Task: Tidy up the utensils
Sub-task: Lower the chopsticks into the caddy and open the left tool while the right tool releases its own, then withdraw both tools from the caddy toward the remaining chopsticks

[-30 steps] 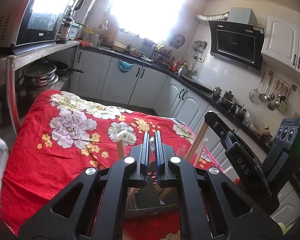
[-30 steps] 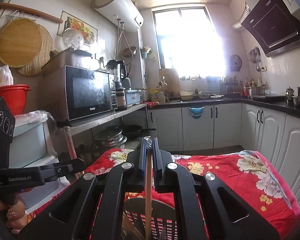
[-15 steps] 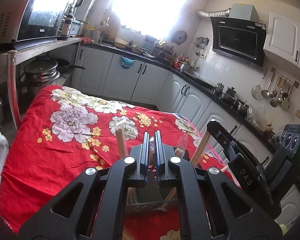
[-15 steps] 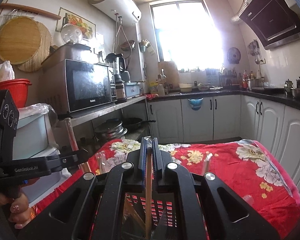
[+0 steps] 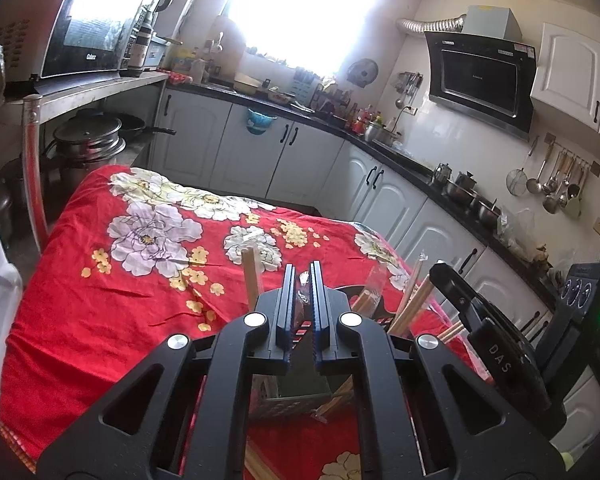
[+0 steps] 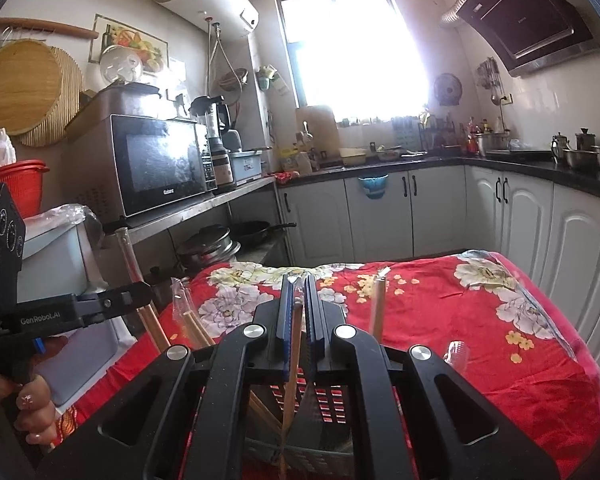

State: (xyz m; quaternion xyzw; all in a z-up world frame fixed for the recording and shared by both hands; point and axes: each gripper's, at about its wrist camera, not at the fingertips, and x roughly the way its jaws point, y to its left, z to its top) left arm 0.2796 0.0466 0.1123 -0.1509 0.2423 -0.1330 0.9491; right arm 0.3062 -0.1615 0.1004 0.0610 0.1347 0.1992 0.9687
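my right gripper (image 6: 299, 312) is clamped on a wooden chopstick (image 6: 291, 364) that hangs down between the pads into a dark slotted basket (image 6: 324, 396) just below. the basket sits on the near part of the red floral cloth (image 6: 440, 316), and i see other chopsticks standing in it: one in a clear wrapper (image 6: 377, 304) just right of my fingers, and a few more (image 6: 192, 320) leaning out to the left.

my left gripper (image 5: 302, 312) hangs over the same basket (image 5: 296, 396) with its pads drawn close. only a thin gap shows between them, with a bit of clear wrapper at the tips; i cannot tell whether it is actually pinched there. from this side one chopstick (image 5: 249, 272) stands just left of my fingers and several wrapped ones (image 5: 412, 296) lean to the right, next to the right gripper's body.

in the right view my left hand (image 6: 32, 404) grips its handle at the left edge. a microwave (image 6: 160, 164) sits on the shelf beyond the table.
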